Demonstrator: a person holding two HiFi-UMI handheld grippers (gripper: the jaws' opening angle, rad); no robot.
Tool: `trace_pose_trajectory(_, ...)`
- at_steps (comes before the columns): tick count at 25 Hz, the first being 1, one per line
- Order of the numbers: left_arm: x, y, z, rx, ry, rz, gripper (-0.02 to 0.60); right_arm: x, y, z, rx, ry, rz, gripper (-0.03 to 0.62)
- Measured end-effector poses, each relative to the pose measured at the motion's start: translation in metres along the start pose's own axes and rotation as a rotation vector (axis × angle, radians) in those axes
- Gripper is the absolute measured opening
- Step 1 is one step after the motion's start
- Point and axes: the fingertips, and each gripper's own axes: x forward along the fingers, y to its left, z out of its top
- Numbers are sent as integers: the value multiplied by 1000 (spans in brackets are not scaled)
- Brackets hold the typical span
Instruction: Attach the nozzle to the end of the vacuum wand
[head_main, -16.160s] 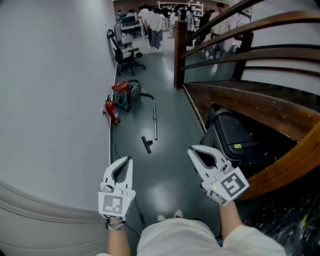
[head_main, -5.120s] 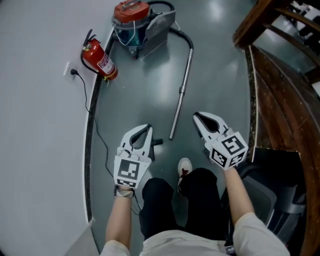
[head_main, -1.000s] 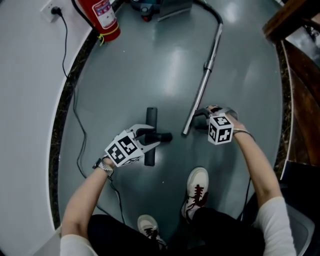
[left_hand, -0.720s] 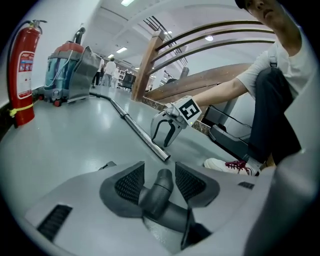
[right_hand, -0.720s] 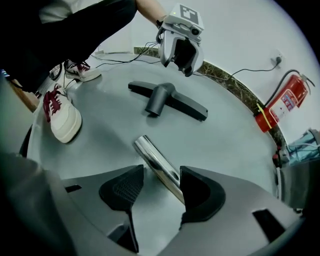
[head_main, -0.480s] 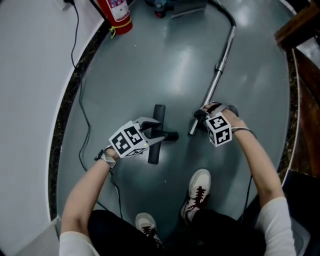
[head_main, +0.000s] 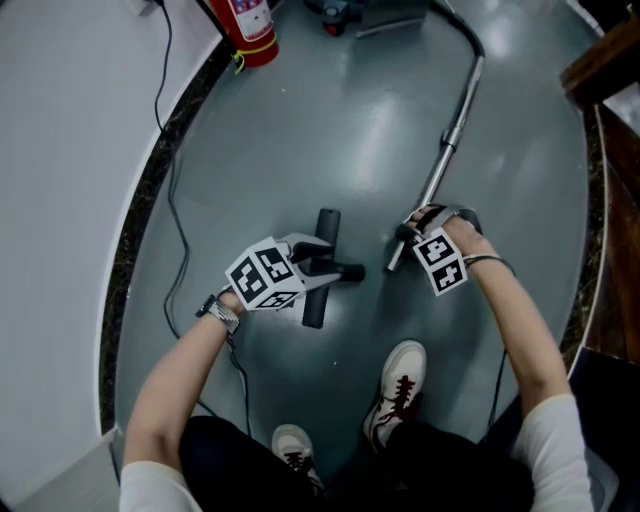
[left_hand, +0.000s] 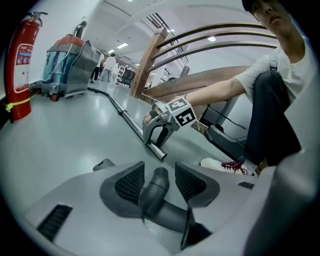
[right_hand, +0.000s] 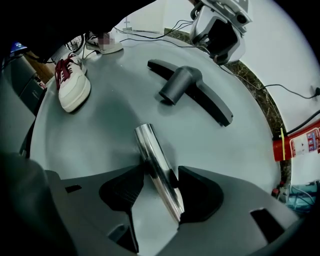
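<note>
The dark grey T-shaped nozzle (head_main: 326, 225) lies on the floor, its round neck pointing right toward the wand. My left gripper (head_main: 322, 264) is shut on that neck, which fills the space between the pads in the left gripper view (left_hand: 160, 167). The chrome wand (head_main: 440, 165) runs from the hose at the top down to its open end on the floor. My right gripper (head_main: 405, 240) points down over that end. In the right gripper view (right_hand: 160, 169) the wand (right_hand: 150, 145) crosses the open jaws at a slant, against the right pad, with floor showing beside the left pad.
A red fire extinguisher (head_main: 250, 25) and the vacuum body (head_main: 345, 12) stand at the top by the curved white wall. A black cable (head_main: 165, 180) trails along the floor edge. The person's white shoes (head_main: 400, 385) are just below the grippers. A wooden stair rail stands to the right.
My right gripper has rolled about its own axis and settled over the wand's end. My left gripper has stayed on the nozzle neck. The nozzle and wand lie as before.
</note>
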Motion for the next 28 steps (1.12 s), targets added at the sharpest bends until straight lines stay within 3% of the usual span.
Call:
trace_pose_trajectory(5,2,4,-10,37,43,24,192,4,-1,-1,-13,-11,31,225)
trace_pose_trajectory(17,13,-2,-37,160,160,12,192,-1,24,3,86,-3,93,225)
trace_pose_trajectory(28,25,-6,-44,233,193,13,192,-3,37,5,159,12,122,238)
